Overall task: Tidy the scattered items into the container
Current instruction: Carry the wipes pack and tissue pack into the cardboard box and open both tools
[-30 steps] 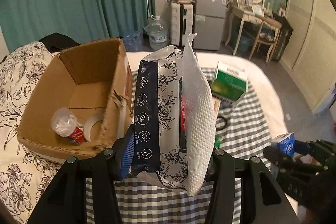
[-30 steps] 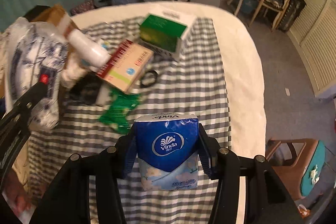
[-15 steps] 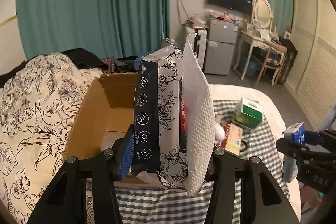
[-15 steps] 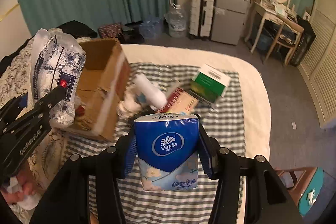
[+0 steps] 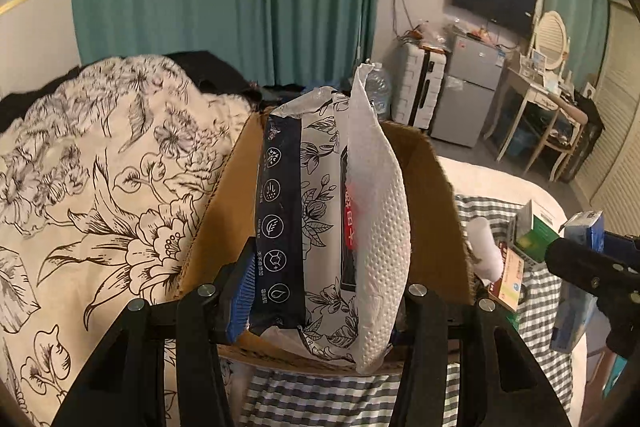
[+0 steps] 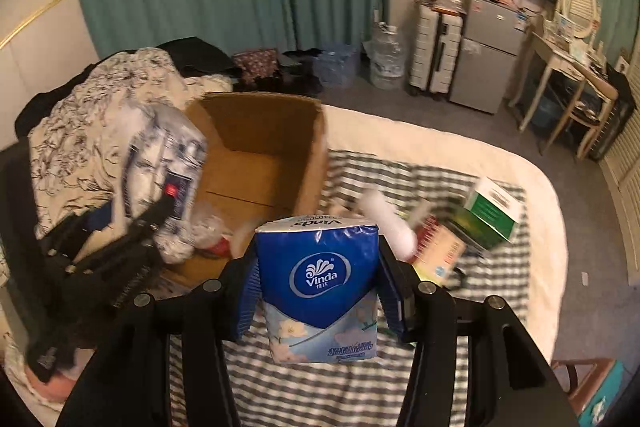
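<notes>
Left wrist view: the left gripper (image 5: 320,301) is clenched on a floral tissue pack (image 5: 320,211), white with black flower print and a dark blue side panel, a sheet of dimpled white paper pressed against its right face. The pack stands upright between the blue pads, in front of the open cardboard box (image 5: 434,211), whose brown walls show on either side of it. To the left lies a floral duvet (image 5: 100,187); below and to the right, the checked cloth (image 5: 540,307) carries a green box (image 5: 534,233), a red and beige box (image 5: 506,281) and a white bottle (image 5: 486,247). At the right edge the right gripper (seen side-on, so its fingertips are hard to make out) carries a blue pack. Right wrist view: the right gripper (image 6: 318,291) is grasping a blue Vinda tissue pack (image 6: 320,281) squarely between its pads, held above the checked cloth (image 6: 320,395) and just in front of the cardboard box (image 6: 256,163). The box stands open at the cloth's left edge, with something white and red, blurred, lying in its near corner. The left gripper (image 6: 156,223) holds the floral tissue pack (image 6: 164,167) over the box's left wall. The green box (image 6: 490,217), red and beige box (image 6: 438,253) and white bottle (image 6: 388,223) lie on the cloth to the right.
</notes>
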Demonstrator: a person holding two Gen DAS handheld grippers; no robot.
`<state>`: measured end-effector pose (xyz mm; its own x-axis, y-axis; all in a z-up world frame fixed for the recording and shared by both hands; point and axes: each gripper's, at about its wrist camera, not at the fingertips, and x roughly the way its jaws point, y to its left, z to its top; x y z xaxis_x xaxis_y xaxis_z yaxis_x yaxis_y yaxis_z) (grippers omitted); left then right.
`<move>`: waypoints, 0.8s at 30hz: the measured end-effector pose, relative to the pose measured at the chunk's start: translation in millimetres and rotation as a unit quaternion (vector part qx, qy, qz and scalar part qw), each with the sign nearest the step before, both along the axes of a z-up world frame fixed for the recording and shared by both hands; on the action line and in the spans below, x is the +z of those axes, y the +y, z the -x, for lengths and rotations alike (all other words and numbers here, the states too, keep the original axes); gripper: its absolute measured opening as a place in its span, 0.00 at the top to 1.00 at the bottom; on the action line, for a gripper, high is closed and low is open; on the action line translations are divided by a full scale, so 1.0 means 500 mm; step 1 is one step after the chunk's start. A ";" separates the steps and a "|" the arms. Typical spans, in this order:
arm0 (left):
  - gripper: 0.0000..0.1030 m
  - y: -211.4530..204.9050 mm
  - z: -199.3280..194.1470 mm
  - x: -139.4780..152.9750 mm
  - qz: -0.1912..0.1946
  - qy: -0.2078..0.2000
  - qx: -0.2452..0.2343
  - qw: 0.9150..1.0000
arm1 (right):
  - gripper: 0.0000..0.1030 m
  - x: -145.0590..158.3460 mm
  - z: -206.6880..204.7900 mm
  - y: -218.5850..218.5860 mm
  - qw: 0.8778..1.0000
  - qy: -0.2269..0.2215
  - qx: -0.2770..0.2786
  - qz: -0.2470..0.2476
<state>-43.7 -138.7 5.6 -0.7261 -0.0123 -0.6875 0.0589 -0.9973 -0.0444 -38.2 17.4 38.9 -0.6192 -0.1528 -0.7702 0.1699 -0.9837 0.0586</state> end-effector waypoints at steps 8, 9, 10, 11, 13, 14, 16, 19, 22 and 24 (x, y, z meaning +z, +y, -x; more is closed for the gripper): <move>0.36 -0.025 0.021 -0.017 0.000 -0.032 0.020 0.999 | 0.51 -0.013 0.026 -0.053 1.000 -0.007 0.027 -0.004; 0.20 -0.024 0.020 -0.017 0.000 -0.034 0.022 0.999 | 0.51 -0.010 0.026 -0.053 1.000 -0.004 0.025 -0.006; 0.10 -0.025 0.019 -0.016 0.001 -0.034 0.029 0.999 | 0.51 -0.008 0.028 -0.052 1.000 -0.004 0.024 -0.005; 0.09 -0.026 0.016 -0.013 0.004 -0.032 0.036 0.999 | 0.51 -0.006 0.029 -0.052 1.000 -0.004 0.023 -0.003; 0.08 -0.028 0.012 -0.005 0.007 -0.025 0.039 0.999 | 0.51 -0.004 0.031 -0.048 1.000 -0.003 0.020 -0.001; 0.07 -0.030 0.011 -0.003 0.006 -0.025 0.042 0.999 | 0.51 -0.003 0.032 -0.048 1.000 -0.002 0.019 0.001; 0.07 -0.036 0.010 -0.003 0.006 -0.028 0.050 0.998 | 0.51 -0.002 0.034 -0.047 1.000 -0.003 0.019 0.007; 0.07 -0.047 0.010 -0.001 0.006 -0.029 0.059 0.998 | 0.50 -0.003 0.039 -0.054 1.000 -0.006 0.022 0.009; 0.07 -0.058 0.008 0.004 0.000 -0.028 0.066 0.997 | 0.50 -0.003 0.051 -0.069 0.999 -0.007 0.029 0.015; 0.07 -0.065 0.006 0.006 -0.002 -0.027 0.072 0.997 | 0.50 -0.003 0.063 -0.080 0.999 -0.005 0.031 0.019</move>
<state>-46.7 -171.0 8.6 -0.6791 -0.1097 -0.7258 0.2030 -0.9783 -0.0421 -69.9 -22.6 37.4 -0.6000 -0.2199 -0.7692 0.2295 -0.9684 0.0979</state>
